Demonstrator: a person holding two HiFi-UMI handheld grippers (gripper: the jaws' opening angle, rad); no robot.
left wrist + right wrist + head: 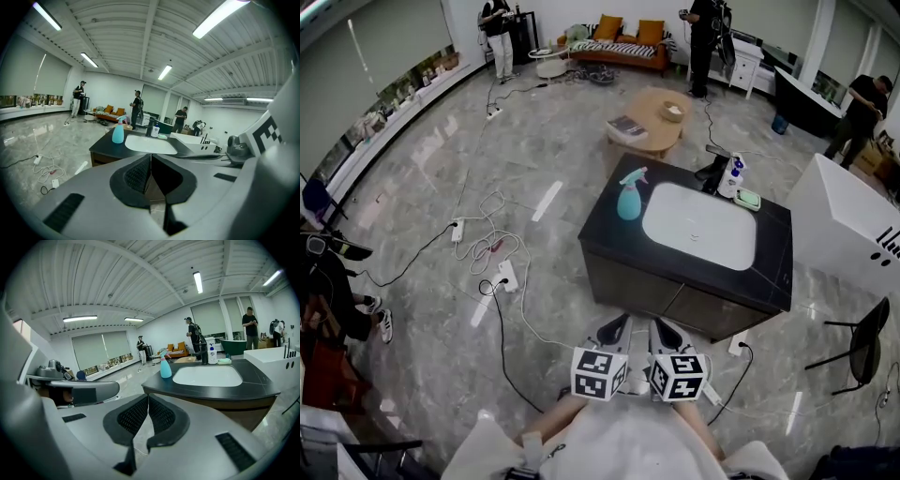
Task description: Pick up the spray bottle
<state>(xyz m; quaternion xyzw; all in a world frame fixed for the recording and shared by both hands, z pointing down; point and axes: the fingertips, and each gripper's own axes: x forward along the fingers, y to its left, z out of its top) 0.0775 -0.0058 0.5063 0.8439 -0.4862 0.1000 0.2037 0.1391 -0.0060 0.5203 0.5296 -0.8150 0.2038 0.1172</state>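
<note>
A light blue spray bottle (629,196) stands upright on the dark counter (609,230), at the left of the white sink basin (699,225). It also shows in the left gripper view as the spray bottle (118,132) and in the right gripper view as the spray bottle (165,367). My left gripper (612,331) and right gripper (667,333) hang side by side in front of the counter's near edge, well short of the bottle. Both have their pads together with nothing between them.
A black tap (714,172), a white pump bottle (732,176) and a green soap dish (747,199) sit at the counter's far right. Cables and power strips (492,246) lie on the floor to the left. A white tub (848,225) stands at right; people stand farther back.
</note>
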